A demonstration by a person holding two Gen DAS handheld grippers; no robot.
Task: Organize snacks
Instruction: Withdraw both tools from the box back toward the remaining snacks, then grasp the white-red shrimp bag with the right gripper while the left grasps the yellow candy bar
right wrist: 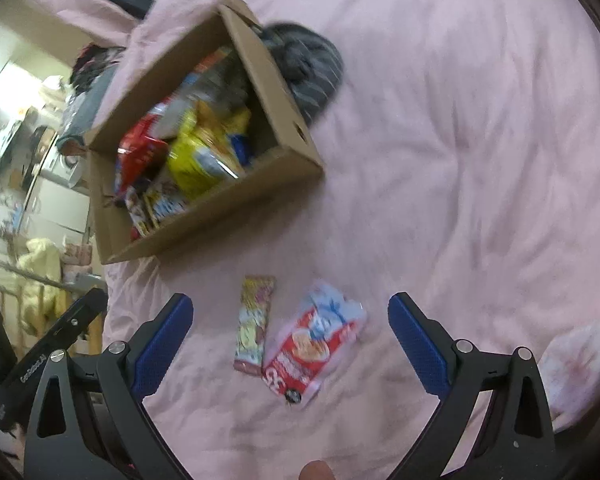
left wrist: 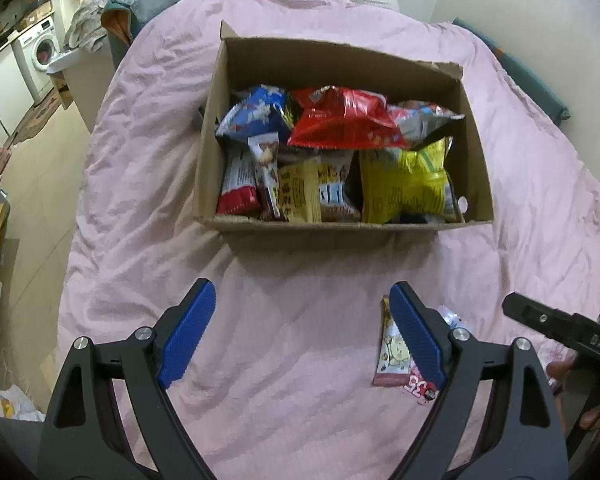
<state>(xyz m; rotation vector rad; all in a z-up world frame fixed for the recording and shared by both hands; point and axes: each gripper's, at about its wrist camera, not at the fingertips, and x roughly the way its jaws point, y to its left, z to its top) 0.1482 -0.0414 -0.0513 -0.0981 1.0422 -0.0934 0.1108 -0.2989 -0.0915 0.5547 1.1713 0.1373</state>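
While the cardboard box [right wrist: 204, 216] of snacks sits upper left on the pink bedding [right wrist: 460, 160], a red-and-white packet [right wrist: 314, 354] and slim yellow bar [right wrist: 254, 324] lie touching, centred low between the spread-open right gripper [right wrist: 290, 330]; left gripper [left wrist: 302, 330] likewise gapes empty

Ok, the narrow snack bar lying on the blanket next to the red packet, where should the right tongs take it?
Grip the snack bar across its narrow width near mid-length, coming straight down. It lies flat, its long axis running away from the right tongs, whose open jaws already straddle it. The red packet touches its right lower edge, so grip higher up.
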